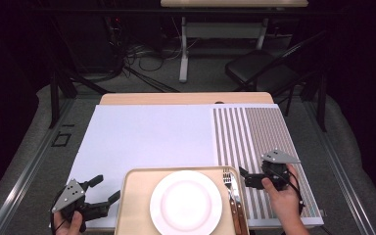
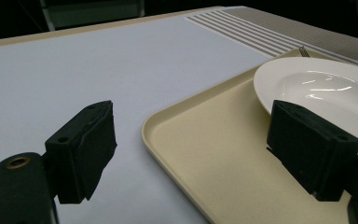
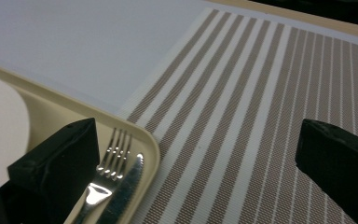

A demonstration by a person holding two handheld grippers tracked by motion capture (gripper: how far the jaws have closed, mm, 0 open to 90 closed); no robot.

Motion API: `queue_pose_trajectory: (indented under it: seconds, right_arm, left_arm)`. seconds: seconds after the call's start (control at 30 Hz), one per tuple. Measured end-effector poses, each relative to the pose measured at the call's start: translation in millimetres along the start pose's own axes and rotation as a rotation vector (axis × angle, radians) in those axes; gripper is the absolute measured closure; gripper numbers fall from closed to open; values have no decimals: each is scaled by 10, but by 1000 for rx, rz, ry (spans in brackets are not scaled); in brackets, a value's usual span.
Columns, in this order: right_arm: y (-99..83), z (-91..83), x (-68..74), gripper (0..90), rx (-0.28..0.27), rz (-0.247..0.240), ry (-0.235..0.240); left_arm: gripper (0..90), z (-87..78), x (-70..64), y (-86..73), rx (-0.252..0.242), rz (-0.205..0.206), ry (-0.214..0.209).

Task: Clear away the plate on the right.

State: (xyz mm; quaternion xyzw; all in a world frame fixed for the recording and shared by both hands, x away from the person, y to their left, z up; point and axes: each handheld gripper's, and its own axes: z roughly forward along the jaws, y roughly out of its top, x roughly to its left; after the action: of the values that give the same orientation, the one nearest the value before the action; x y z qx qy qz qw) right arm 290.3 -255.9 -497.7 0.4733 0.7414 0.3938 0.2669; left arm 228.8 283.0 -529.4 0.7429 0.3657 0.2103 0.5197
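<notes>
Both hand-held grippers released: right hand-held gripper (image 1: pixel 244 178) best lowered squarely over fork (image 3: pixel 106 169) and knife (image 3: pixel 122 189) near worktop's front edge.

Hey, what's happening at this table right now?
A person sits at a table holding a claw in each hand. A beige tray sits at the near edge with a white plate in its middle and a fork and knife along its right side. The left claw hovers open beside the tray's left edge; the right claw is open by the cutlery, over the striped placemat. Neither claw holds anything.
</notes>
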Motion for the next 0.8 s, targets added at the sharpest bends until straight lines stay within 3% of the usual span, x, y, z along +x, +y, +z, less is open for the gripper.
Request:
queue_pose_trajectory:
  seconds: [0.27, 0.8]
  right_arm:
    - [-107, -71, -214, 0, 31, 54, -59]
    - [-403, -311, -447, 0, 21, 104, -102]
  left_arm:
    - [158, -12, 14, -2, -3, -8, 11]
    - [157, -20, 42, -10, -5, -18, 30]
